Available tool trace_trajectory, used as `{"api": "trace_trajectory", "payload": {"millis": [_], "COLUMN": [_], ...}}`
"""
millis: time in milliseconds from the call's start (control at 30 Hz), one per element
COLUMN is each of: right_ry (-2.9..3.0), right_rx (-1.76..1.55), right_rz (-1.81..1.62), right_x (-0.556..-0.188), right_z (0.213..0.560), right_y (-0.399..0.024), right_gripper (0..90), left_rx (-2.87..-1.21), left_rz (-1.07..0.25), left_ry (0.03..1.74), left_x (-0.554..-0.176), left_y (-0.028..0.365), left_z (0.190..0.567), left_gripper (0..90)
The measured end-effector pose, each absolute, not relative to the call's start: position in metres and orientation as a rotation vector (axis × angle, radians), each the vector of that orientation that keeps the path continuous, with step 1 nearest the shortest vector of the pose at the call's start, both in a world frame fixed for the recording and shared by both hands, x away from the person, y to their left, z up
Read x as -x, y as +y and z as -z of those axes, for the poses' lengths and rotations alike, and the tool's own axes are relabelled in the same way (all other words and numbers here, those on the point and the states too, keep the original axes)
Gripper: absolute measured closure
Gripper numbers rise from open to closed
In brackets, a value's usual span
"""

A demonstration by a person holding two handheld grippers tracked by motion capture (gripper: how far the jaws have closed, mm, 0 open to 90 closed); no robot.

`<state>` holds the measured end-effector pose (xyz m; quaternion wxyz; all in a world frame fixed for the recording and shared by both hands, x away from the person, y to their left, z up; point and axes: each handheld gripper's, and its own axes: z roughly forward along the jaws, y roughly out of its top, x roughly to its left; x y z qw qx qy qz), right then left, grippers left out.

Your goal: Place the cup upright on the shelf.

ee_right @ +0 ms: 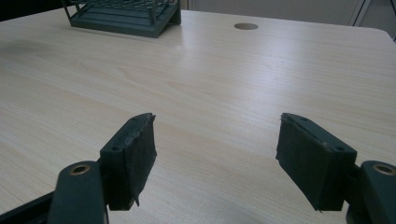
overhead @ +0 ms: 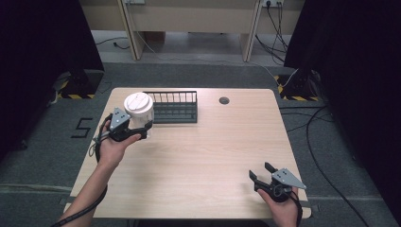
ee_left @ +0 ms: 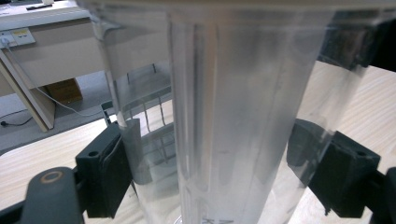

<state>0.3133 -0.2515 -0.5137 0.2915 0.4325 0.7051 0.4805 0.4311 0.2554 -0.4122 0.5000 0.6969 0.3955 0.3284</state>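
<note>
— Where the pale wooden table (overhead: 203,156) ends, what lies around it?

— Grey carpet, with black curtains on both sides, cables trailing on the floor at the right, and a light wooden desk frame (overhead: 189,23) at the far wall. Yellow-and-black striped bases (overhead: 75,92) sit at the foot of each curtain, and a dark mark shaped like a 5 (overhead: 82,127) is on the carpet at the left.

— And on the tabletop itself?

— A dark wire rack (overhead: 174,107) stands near the far edge, left of centre. A round cable hole (overhead: 224,100) is just right of it. Most of the wood is bare.

— Where is the container?

— A clear plastic container (overhead: 140,116) with a white lid (overhead: 138,102) stands upright just beside the rack's left end. The left gripper (overhead: 140,130) has its jaws clamped on the clear wall, one pad (ee_left: 109,172) on each side in the left gripper view; the rack shows blurred through the plastic.

— The other hand?

— The right gripper (overhead: 261,171) is near the table's near right corner, well apart from everything, jaws spread with nothing between them. Its pads (ee_right: 137,154) look frayed at the edges.
</note>
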Motion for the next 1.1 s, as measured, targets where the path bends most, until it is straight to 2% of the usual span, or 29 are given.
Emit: {"api": "trace_trajectory", "payload": {"millis": [1100], "right_ry": [1.881], "right_rx": [-1.158], "right_rz": [-1.286], "right_x": [-0.314], "right_z": [0.514], "right_y": [-0.252], "right_gripper": [28.9], "left_rx": [-1.661], "left_rz": [-0.808], "left_ry": [0.946], "left_x": [-0.479], "left_y": [0.234], "left_z": [0.387], "left_gripper": [17.3]}}
